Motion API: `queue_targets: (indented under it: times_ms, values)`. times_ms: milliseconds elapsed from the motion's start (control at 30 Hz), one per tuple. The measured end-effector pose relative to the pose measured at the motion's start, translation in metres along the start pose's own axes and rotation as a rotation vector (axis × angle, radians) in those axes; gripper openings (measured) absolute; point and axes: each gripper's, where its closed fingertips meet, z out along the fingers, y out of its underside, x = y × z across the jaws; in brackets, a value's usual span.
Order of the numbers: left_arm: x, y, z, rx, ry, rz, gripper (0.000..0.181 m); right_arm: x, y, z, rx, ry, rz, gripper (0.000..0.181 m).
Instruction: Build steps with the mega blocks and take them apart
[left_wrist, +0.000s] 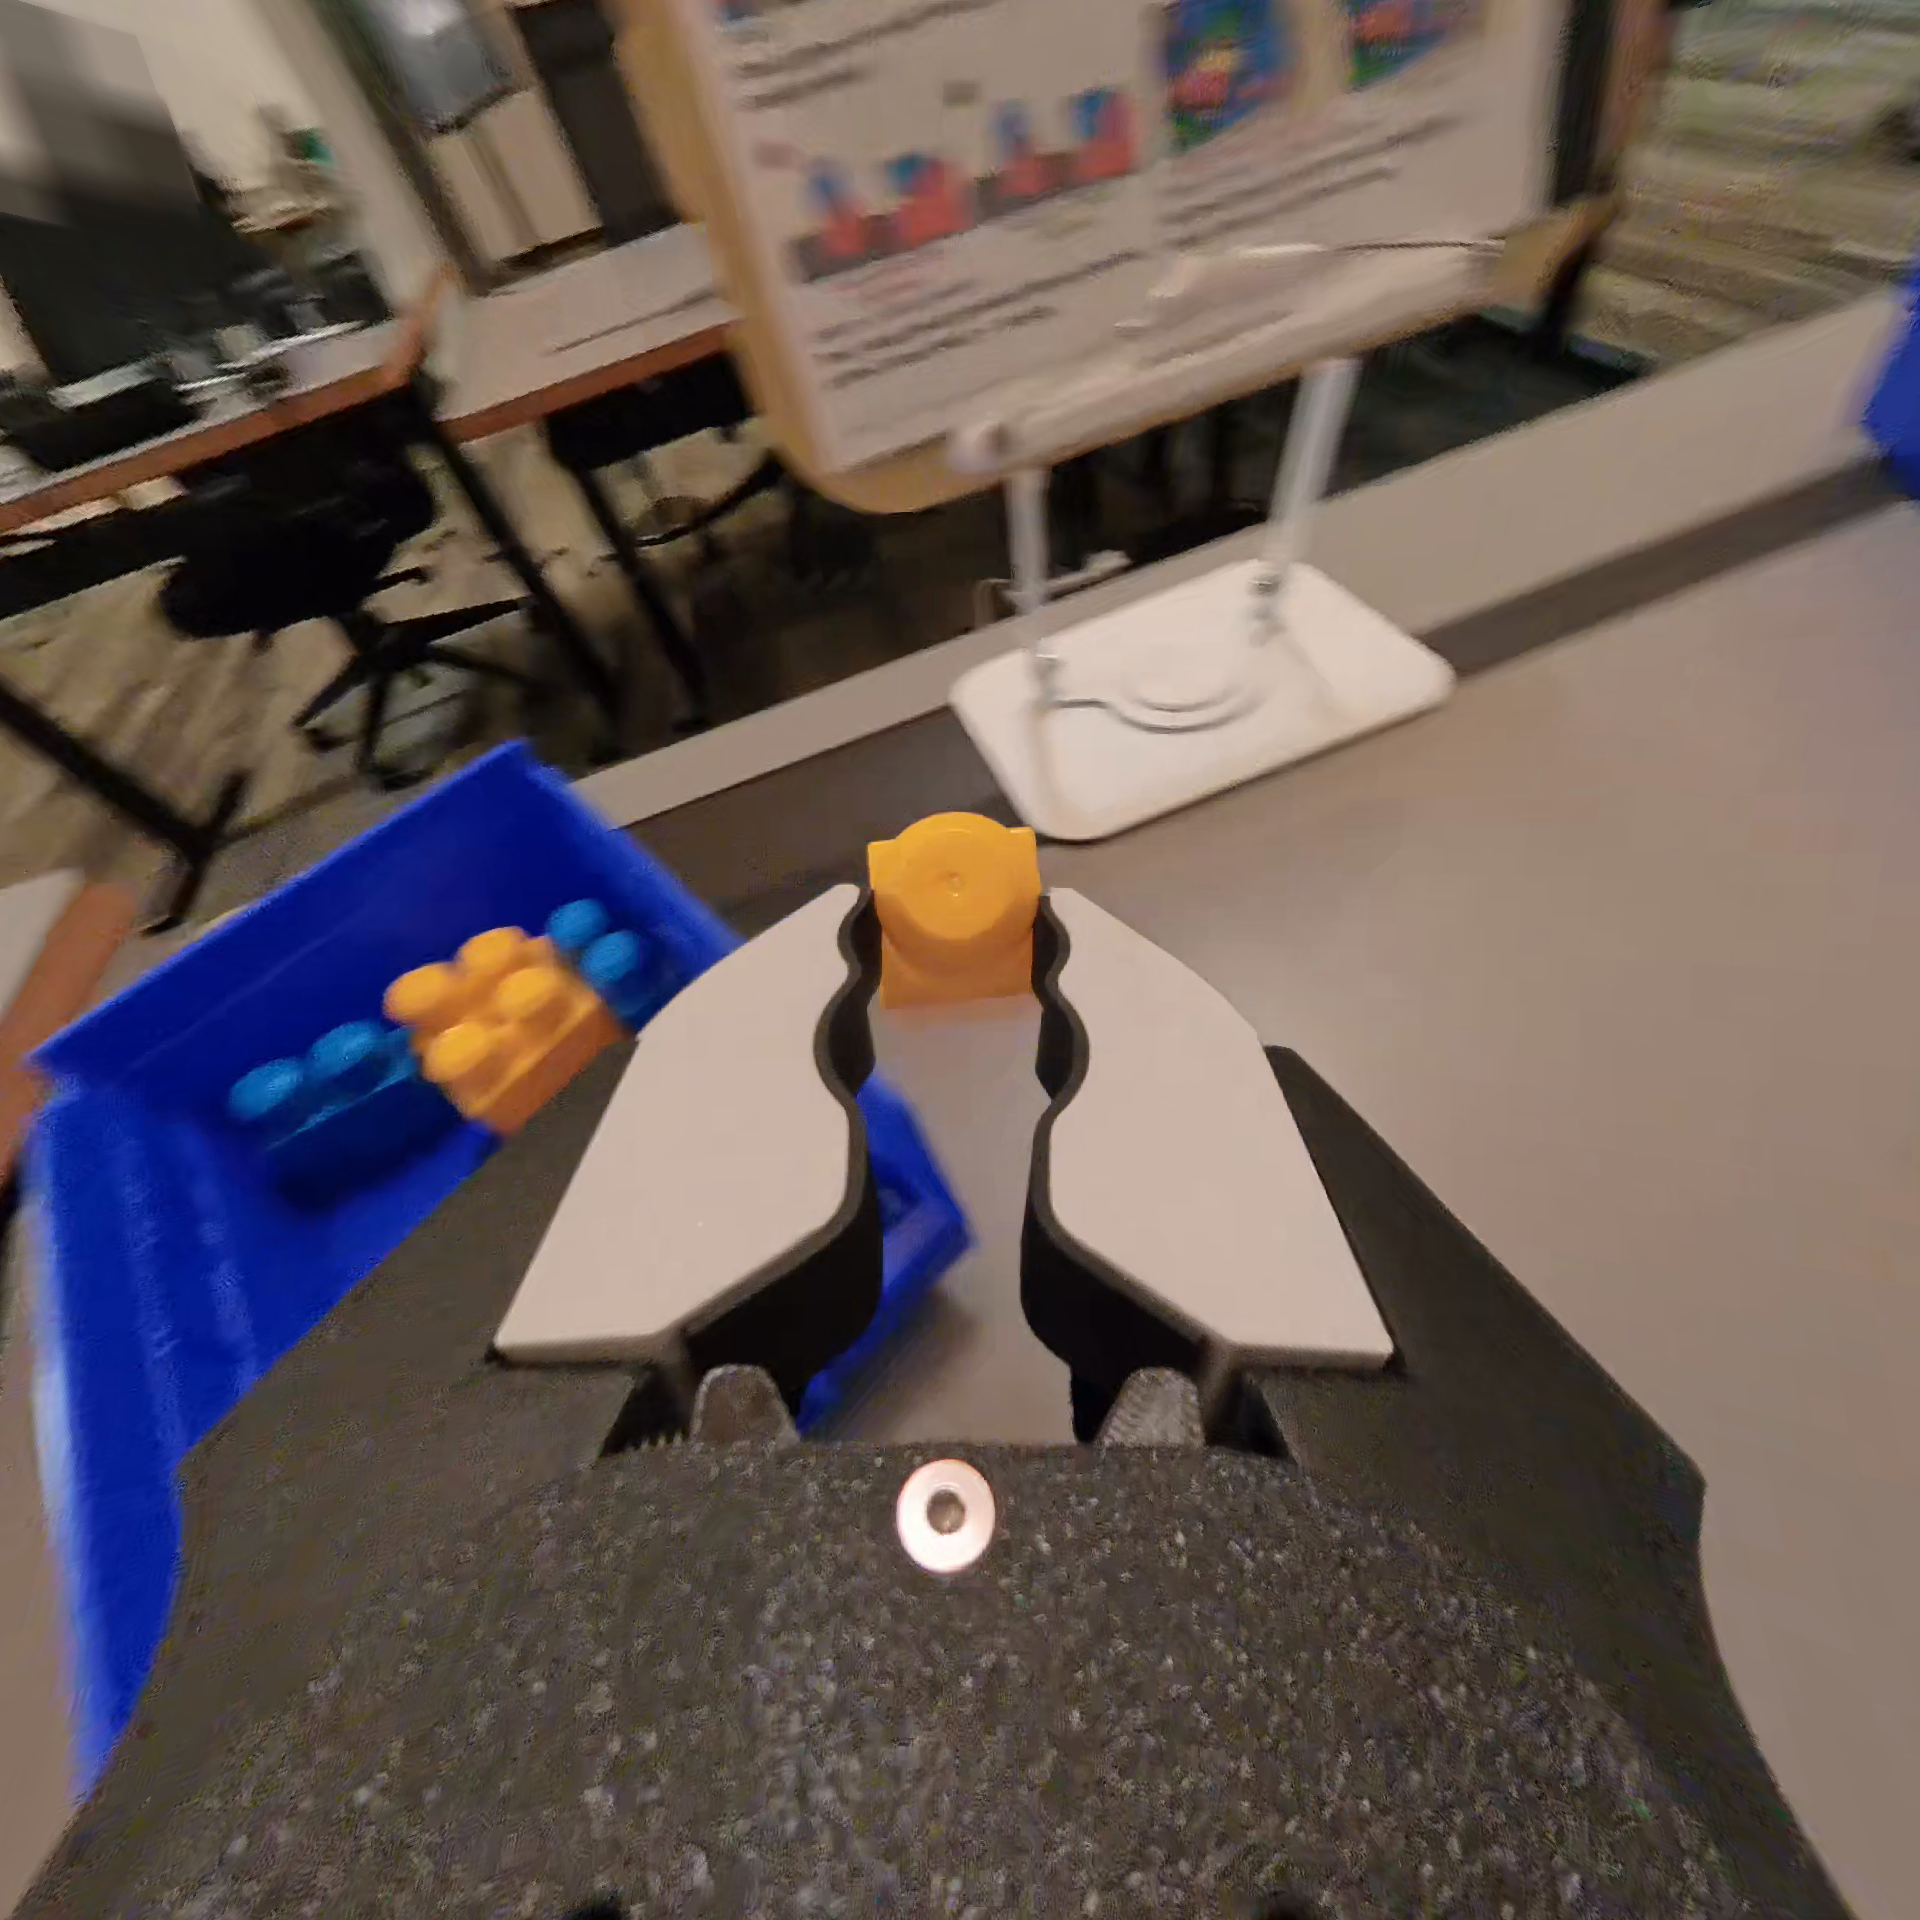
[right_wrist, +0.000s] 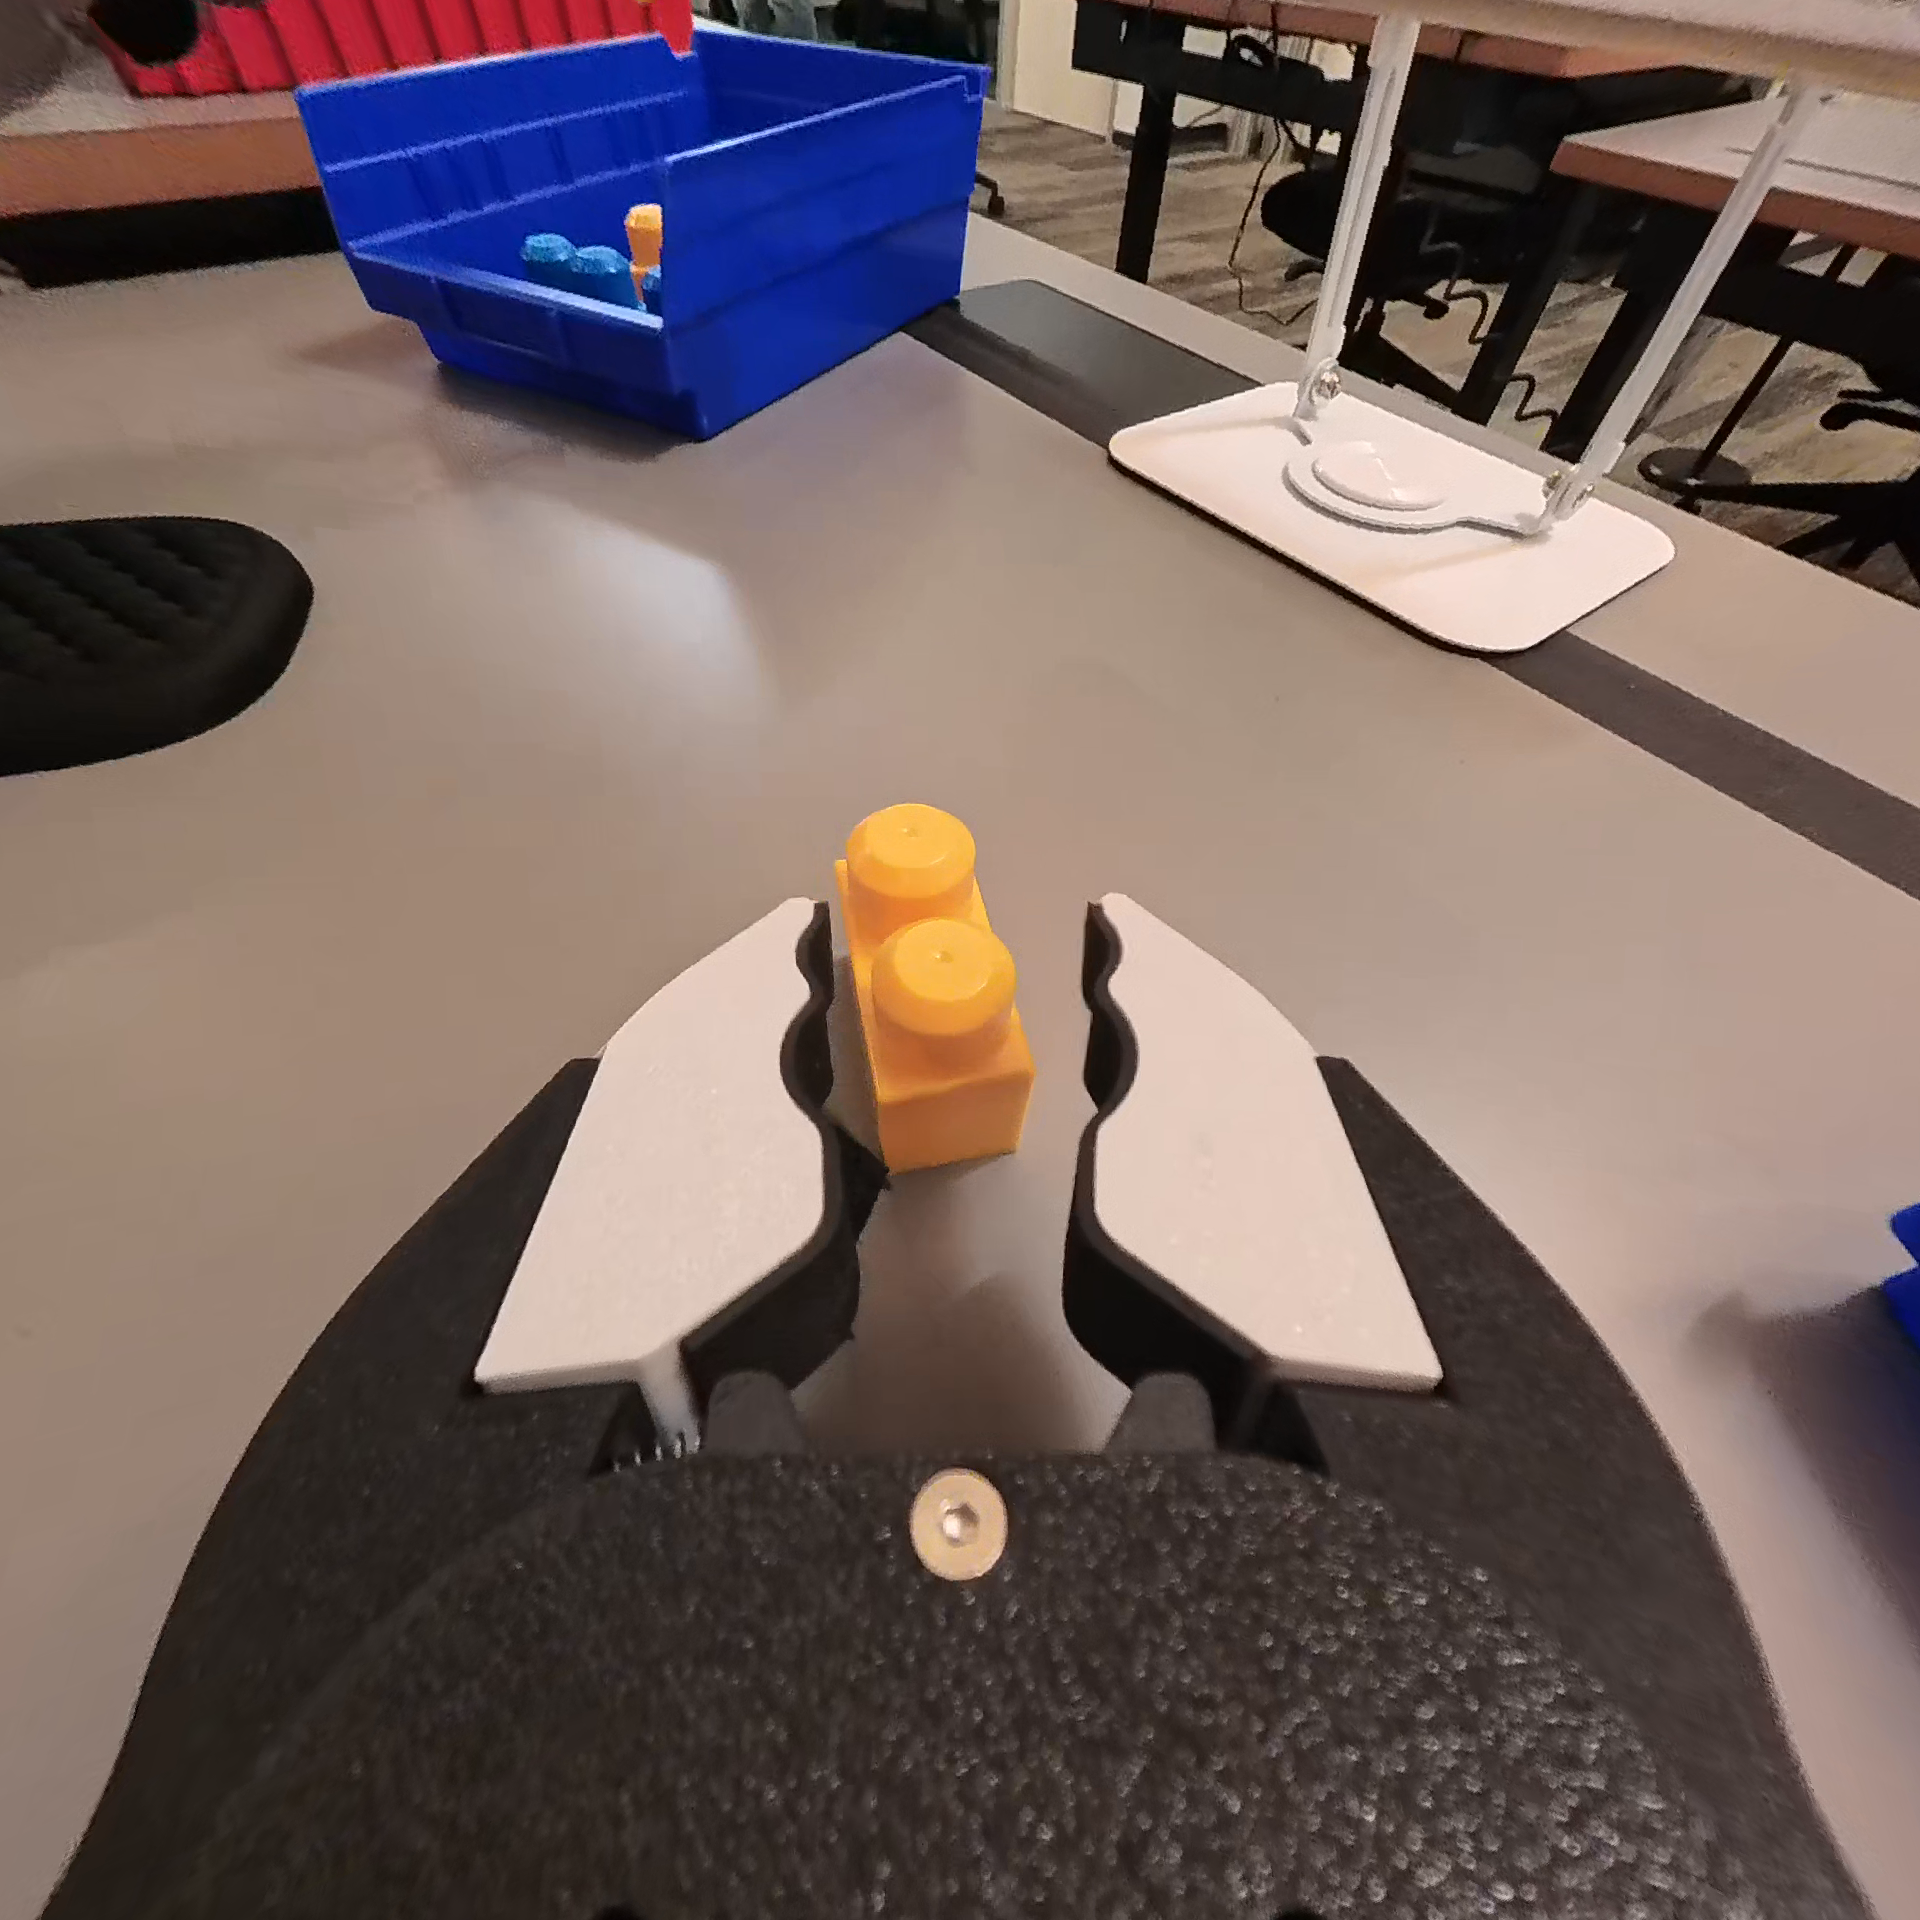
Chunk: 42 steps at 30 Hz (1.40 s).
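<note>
While your left claw grips one orange block, your right claw gapes around a two-stud block on the table; nothing is stacked yet.

A white printed sheet is the only thing that bears writing. It is fixed to a light wooden board held up by a white wire stand with a flat base, in the left wrist view. The sheet carries several rows of dark print, with small coloured pictures in red, blue and green between and above them. The whole sheet is smeared by blur, so no word, number or brand on it can be read. In the right wrist view only the edge of the board shows, with no print in sight.
</note>
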Motion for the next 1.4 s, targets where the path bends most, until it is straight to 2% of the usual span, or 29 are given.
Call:
queue_targets:
  times_ms: [167, 267, 367, 500, 700, 833, 1033, 1167, 1200, 1267, 1400]
  values:
    - [0.102, -0.001, -0.004, 0.02, 0.345, 0.099, 0.028, -0.001, -0.003, -0.002, 0.026, -0.017, 0.026, 0.049]
    - [0.154, 0.008, -0.01, 0.013, 0.525, 0.168, 0.028, -0.005, -0.003, -0.002, 0.024, -0.038, 0.012, 0.054]
    - [0.197, 0.021, -0.019, -0.003, 0.694, 0.217, 0.028, -0.013, 0.001, 0.0, -0.005, -0.077, -0.021, 0.061]
    - [0.235, 0.035, -0.034, -0.016, 0.879, 0.256, 0.028, -0.02, 0.009, 0.003, -0.066, -0.099, -0.078, 0.063]
    - [0.263, 0.059, -0.052, -0.052, 1.086, 0.334, 0.028, -0.009, 0.039, 0.011, -0.249, -0.04, -0.152, 0.059]
    - [0.276, 0.083, -0.061, -0.117, 1.19, 0.42, 0.028, -0.006, 0.048, 0.016, -0.29, -0.051, -0.156, 0.056]
    - [0.277, 0.106, -0.04, -0.207, 1.166, 0.558, 0.028, -0.005, 0.05, 0.019, -0.303, -0.053, -0.156, 0.054]
    - [0.281, 0.107, -0.027, -0.195, 1.178, 0.534, 0.028, -0.002, 0.049, 0.02, -0.299, -0.046, -0.151, 0.054]
    - [0.281, 0.106, -0.026, -0.185, 1.175, 0.527, 0.03, -0.002, 0.048, 0.02, -0.297, -0.046, -0.148, 0.054]
    - [0.282, 0.105, -0.025, -0.168, 1.177, 0.502, 0.046, -0.002, 0.048, 0.021, -0.297, -0.044, -0.145, 0.054]
    - [0.279, 0.106, -0.028, -0.146, 1.179, 0.428, 0.055, -0.002, 0.049, 0.023, -0.304, -0.041, -0.148, 0.049]
